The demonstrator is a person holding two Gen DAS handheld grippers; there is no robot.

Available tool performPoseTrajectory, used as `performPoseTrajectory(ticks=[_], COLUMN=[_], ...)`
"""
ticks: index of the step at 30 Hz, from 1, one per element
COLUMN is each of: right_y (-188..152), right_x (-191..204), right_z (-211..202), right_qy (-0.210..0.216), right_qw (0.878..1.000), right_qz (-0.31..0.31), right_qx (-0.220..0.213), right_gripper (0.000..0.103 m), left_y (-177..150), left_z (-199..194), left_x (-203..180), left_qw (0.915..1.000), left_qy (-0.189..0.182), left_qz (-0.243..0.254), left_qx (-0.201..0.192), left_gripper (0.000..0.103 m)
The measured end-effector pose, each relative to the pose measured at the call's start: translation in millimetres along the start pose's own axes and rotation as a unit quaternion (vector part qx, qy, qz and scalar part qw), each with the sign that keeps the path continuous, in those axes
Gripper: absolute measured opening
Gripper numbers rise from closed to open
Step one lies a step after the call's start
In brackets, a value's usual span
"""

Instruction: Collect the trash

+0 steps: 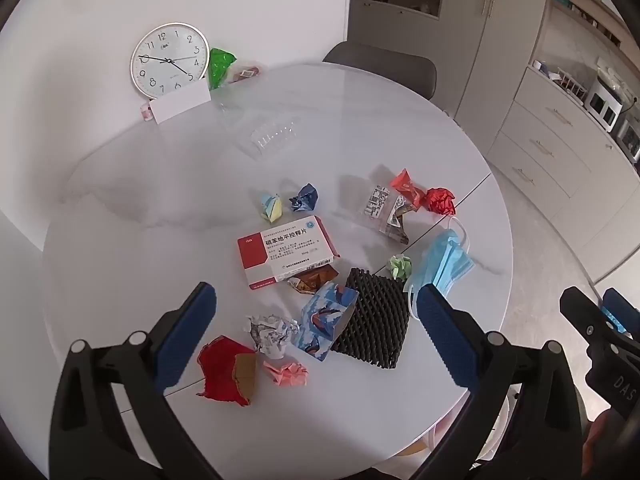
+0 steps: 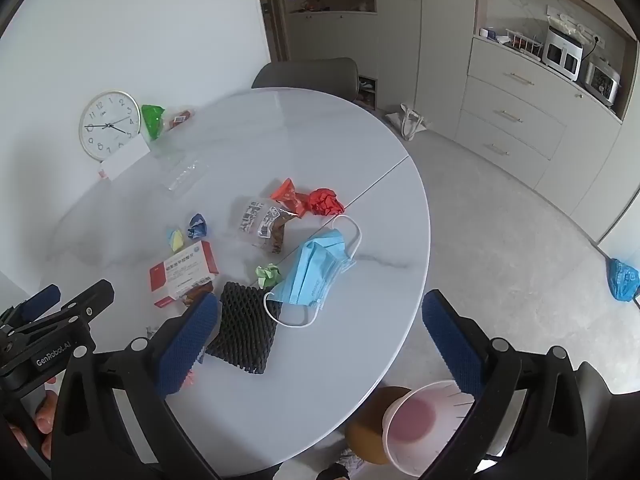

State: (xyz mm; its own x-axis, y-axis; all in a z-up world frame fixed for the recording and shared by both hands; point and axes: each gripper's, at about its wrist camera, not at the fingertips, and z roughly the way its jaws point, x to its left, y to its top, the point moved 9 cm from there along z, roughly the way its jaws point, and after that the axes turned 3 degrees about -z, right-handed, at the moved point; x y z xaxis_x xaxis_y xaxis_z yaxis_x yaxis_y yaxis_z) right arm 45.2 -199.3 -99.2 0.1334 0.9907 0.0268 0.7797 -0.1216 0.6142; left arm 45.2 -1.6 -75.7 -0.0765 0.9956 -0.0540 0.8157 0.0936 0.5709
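While both grippers hover wide open and empty above the round white table (image 2: 360, 160), nothing yet collected.

Nearest the left gripper (image 1: 316, 336): crumpled white printed paper ball (image 1: 272, 334) and blue patterned carton (image 1: 326, 320), directly ahead between its fingers. Below the right gripper (image 2: 320, 336): black foam mesh sleeve (image 2: 246, 326), pale blue face mask (image 2: 316, 268) just beyond, long axis running away rightward. Farther off: red-and-white medicine box (image 1: 286, 250), red crumpled wrapper (image 2: 326, 202).

place: home dining room | round table (image 2: 360, 152); chair (image 2: 308, 72); cabinets (image 2: 516, 120); oven (image 2: 562, 54)
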Motion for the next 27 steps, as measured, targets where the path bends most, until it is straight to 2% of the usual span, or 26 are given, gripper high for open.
performPoseTrajectory(ticks=[27], right_y=[-1.2], right_x=[-0.5], right_z=[0.0], right_qy=[-0.003], right_qw=[1.000], right_qz=[-0.004], right_qx=[0.004], right_gripper=[0.101], left_y=[-5.1], left_z=[3.2], left_x=[-3.1], left_qw=[0.9999], left_qy=[-0.005], left_qz=[0.003], left_qx=[0.010], left_gripper=[0.096])
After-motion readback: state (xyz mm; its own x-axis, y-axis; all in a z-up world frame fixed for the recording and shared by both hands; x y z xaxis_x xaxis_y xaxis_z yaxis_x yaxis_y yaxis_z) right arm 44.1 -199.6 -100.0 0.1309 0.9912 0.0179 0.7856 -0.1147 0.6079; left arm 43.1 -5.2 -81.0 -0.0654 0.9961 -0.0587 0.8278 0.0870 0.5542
